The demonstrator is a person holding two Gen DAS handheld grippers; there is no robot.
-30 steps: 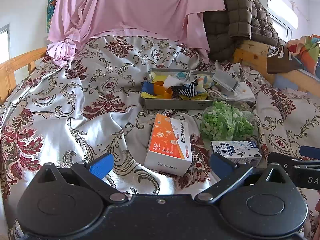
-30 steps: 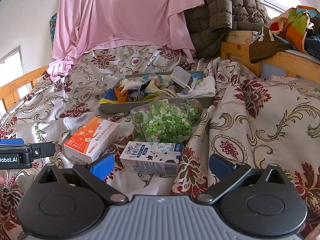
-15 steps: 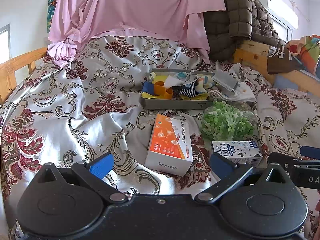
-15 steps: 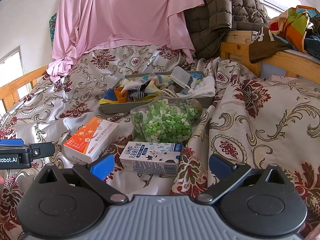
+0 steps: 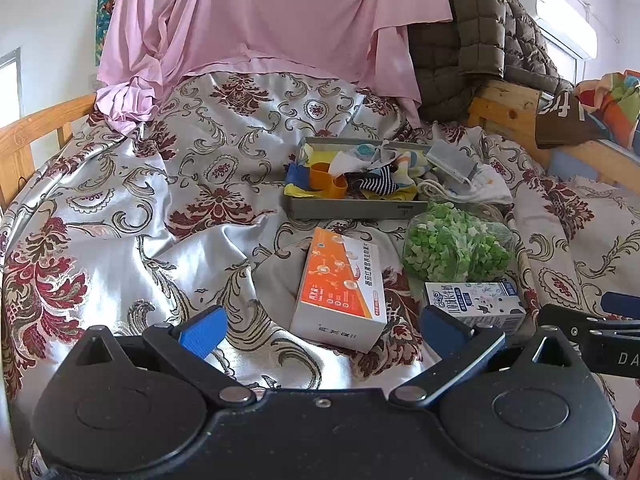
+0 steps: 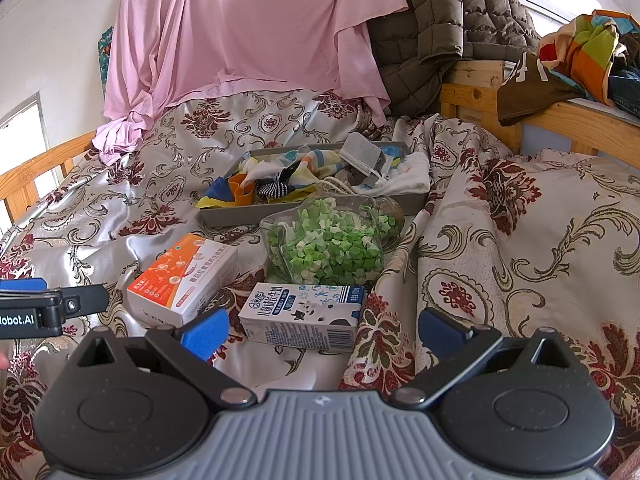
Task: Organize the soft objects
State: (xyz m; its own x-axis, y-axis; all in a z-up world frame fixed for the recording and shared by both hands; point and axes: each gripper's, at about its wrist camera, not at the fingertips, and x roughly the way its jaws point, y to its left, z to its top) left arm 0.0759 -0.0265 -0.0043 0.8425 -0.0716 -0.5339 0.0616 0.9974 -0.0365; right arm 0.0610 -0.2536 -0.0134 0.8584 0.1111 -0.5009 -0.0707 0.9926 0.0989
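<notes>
A grey tray (image 5: 348,207) (image 6: 224,216) full of mixed cloths and soft bits lies mid-bed. In front of it lie an orange-and-white box (image 5: 340,284) (image 6: 184,276), a clear bag of green pieces (image 5: 456,246) (image 6: 332,244) and a small milk carton (image 5: 474,306) (image 6: 304,314). My left gripper (image 5: 322,326) is open and empty, just short of the orange box. My right gripper (image 6: 322,328) is open and empty, with the milk carton between and just beyond its fingertips.
The floral bedspread (image 5: 120,220) is rumpled, with a raised fold on the right (image 6: 500,220). A pink sheet (image 5: 260,20) and a brown quilted jacket (image 5: 480,40) hang at the back. Wooden bed rails (image 6: 560,116) run along both sides.
</notes>
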